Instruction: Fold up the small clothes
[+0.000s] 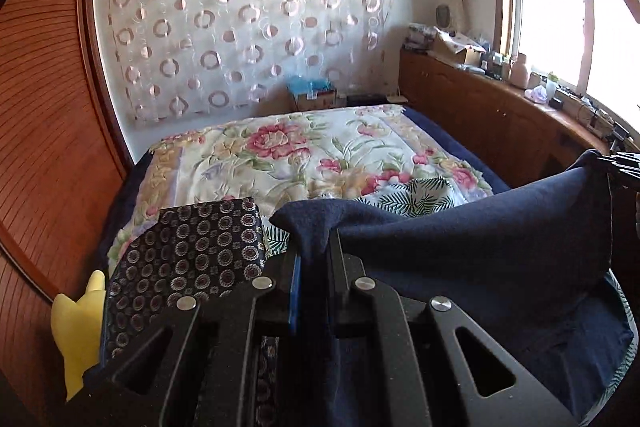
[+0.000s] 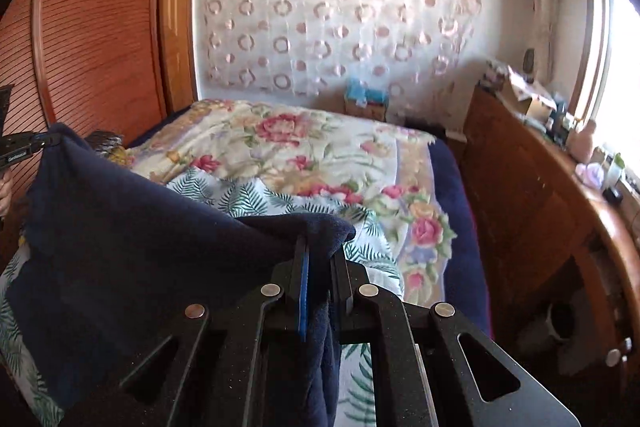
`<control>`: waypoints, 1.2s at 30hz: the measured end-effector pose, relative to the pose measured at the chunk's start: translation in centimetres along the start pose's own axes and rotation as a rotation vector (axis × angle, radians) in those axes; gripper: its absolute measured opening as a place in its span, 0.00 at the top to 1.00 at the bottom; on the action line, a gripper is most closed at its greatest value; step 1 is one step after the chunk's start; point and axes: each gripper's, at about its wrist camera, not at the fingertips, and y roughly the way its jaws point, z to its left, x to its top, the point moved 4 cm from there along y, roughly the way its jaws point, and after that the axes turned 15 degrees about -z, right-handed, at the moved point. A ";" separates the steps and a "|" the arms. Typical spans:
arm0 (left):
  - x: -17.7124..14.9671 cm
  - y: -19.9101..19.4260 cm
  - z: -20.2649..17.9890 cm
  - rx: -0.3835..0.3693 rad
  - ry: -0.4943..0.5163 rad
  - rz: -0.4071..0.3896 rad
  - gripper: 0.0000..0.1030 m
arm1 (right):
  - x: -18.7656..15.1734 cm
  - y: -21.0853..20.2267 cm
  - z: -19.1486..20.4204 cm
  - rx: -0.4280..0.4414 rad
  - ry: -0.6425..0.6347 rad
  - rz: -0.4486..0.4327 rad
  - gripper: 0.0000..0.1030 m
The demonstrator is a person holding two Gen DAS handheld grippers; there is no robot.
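Note:
A dark navy cloth (image 1: 472,247) hangs stretched between both grippers above the bed. My left gripper (image 1: 314,247) is shut on one corner of it, the fabric bunched between the fingers. My right gripper (image 2: 320,251) is shut on the opposite corner of the navy cloth (image 2: 132,239). In the left wrist view the right gripper (image 1: 622,165) shows at the far right edge, holding the cloth's other end. In the right wrist view the left gripper (image 2: 24,147) shows at the far left. A white cloth with green fern print (image 2: 240,199) lies on the bed under the navy one.
A floral bedspread (image 1: 288,155) covers the bed. A folded dark patterned cloth (image 1: 188,255) and a yellow item (image 1: 78,327) lie at the near left. A wooden louvred wardrobe (image 1: 48,131) stands left, a cluttered wooden cabinet (image 2: 528,179) runs under the window at right.

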 end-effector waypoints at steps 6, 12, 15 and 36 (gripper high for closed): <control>-0.3 1.6 -0.3 0.004 0.012 0.026 0.87 | 3.5 5.8 -1.7 0.008 0.038 0.060 0.92; -0.6 1.8 -0.4 0.000 0.023 0.041 0.63 | 2.3 5.5 -2.9 0.005 0.058 0.113 0.85; -0.7 0.7 -0.5 -0.023 0.016 0.032 0.40 | 1.9 5.9 -2.8 -0.017 0.050 0.113 0.70; -10.0 -9.1 -4.6 -0.090 -0.036 0.087 0.24 | -3.5 -5.4 0.3 0.020 0.156 0.146 0.62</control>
